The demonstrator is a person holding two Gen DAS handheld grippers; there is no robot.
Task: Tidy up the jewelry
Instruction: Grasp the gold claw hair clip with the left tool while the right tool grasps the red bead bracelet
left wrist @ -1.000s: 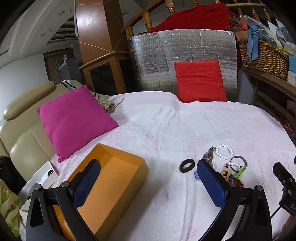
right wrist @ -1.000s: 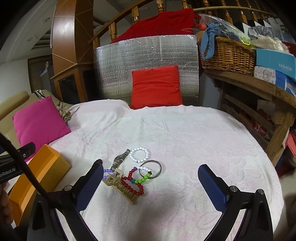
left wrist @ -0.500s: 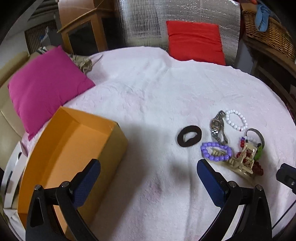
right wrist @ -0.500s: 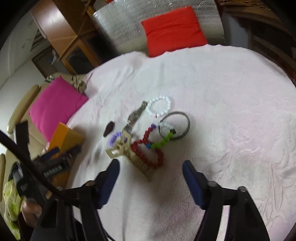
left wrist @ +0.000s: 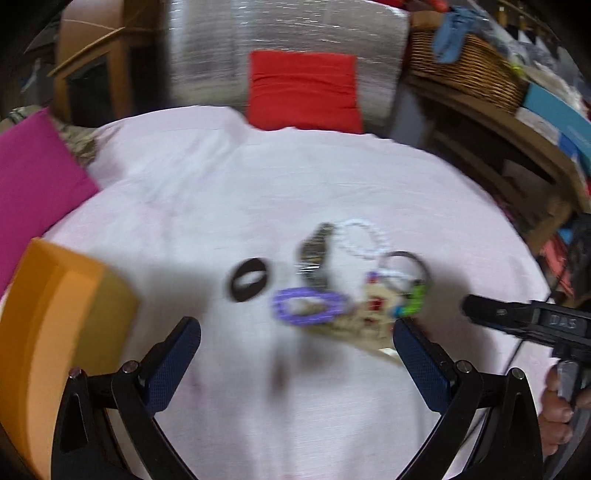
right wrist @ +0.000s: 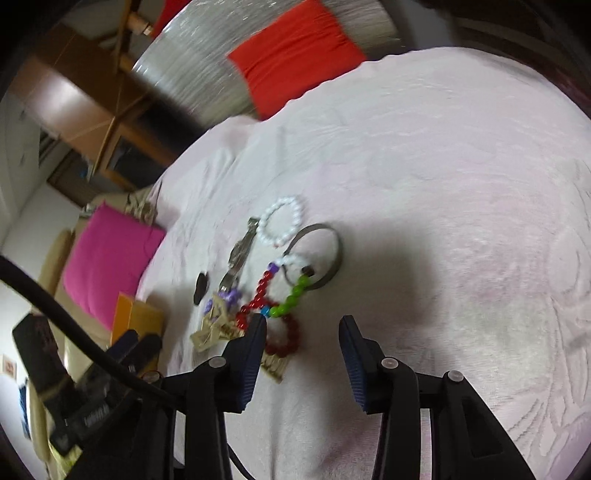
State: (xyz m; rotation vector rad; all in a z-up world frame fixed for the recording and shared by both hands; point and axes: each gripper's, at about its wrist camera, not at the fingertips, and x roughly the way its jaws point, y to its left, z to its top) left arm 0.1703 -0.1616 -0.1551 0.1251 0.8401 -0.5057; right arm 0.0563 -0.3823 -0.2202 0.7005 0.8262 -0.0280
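Hovering over the pale pink textured bedspread (left wrist: 229, 192), both grippers carry nothing. Left gripper (left wrist: 295, 345): blue-padded fingers spread wide, nothing between them. Right gripper (right wrist: 302, 347): fingers apart with a narrower gap, also nothing gripped; its left pad (right wrist: 251, 354) sits over the edge of the jewelry pile, contact can't be judged.

Jewelry is all loose on the bedspread, none in a container:
- black elastic hair tie (left wrist: 248, 278), slightly apart on the left side of the cluster
- silver metal wristwatch (left wrist: 314, 254), next to the white bead bracelet (left wrist: 364, 238)
- purple bead bracelet (left wrist: 308, 305), lying over the end of the beige plastic claw hair clip (right wrist: 214, 330)
- thin grey metal bangle (right wrist: 325, 254), overlapped by the multicolour bead strand with green and red beads (right wrist: 291, 299)
- dark red bead bracelet (right wrist: 286, 338), just ahead of the right gripper, on the clip

Containers:
- orange cardboard box (left wrist: 55, 325), open-topped, at the left edge of the bedspread, well apart from the jewelry. Interior not visible from either view, left view is motion-blurred, so contents can't be told.
- woven wicker basket (left wrist: 476, 77) on the wooden shelf at back right, with blue cloth (left wrist: 452, 33) hanging over its rim.

Magenta square cushion (right wrist: 110, 262) lies beyond the box; red square cushion (left wrist: 303, 90) leans against the silver foil panel (left wrist: 288, 33).
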